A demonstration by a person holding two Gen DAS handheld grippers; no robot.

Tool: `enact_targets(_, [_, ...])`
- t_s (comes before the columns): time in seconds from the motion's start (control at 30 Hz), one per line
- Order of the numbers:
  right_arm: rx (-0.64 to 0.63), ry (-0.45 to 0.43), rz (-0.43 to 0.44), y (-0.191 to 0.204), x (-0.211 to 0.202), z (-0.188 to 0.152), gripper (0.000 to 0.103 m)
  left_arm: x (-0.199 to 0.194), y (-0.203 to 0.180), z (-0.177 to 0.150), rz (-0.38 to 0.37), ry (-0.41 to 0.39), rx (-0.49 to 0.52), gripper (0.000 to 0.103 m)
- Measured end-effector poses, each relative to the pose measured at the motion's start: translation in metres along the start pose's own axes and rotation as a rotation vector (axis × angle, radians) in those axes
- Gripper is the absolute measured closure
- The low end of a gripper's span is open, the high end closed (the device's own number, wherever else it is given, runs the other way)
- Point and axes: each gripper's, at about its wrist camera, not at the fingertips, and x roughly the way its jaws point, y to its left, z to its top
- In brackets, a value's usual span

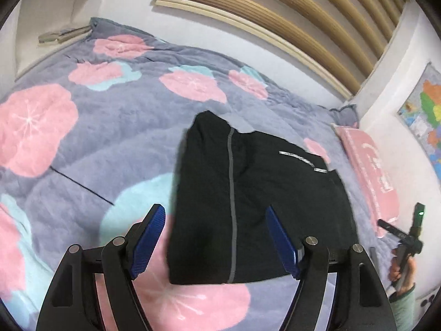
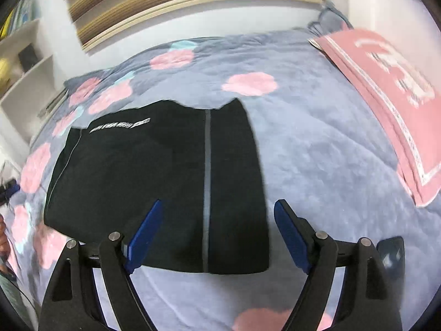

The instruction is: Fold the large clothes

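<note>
Even soft indoor light; fisheye edge warp; slight motion blur.

A matt black cloth garment with a grey woven stripe is seen on a fuzzy, fleecy bedcover. Ribbed blue rubbery pads are carried on matt black plastic gripper arms fastened with bright metal pins. A smooth pink cloth pillow is edged with lace-like trim.

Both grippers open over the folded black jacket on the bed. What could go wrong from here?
1. The blanket under the jacket is soft and plush; a low pinch by the left gripper or right gripper may grab it too.
2. The jacket lies in layers, so gripping one edge may peel the fold open.
</note>
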Motion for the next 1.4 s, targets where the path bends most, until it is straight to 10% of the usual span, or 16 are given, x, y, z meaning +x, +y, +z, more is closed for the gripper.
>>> enact_targets(0.6, [0.119,0.083,0.048,-0.053,0.104,-0.002,0.018,0.112,0.038,0.007,0.01,0.091,-0.112,0.026])
enact_targets(0.93, [0.197,0.052,0.228,-0.061,0.138,0.007,0.017,0.176,0.06,-0.001,-0.261,0.237,-0.229,0.026])
enact_targets(1.4, [0.351,0.172,0.442,-0.084,0.182,0.01,0.009,0.2,0.055,0.008,-0.323,0.306,-0.264,0.024])
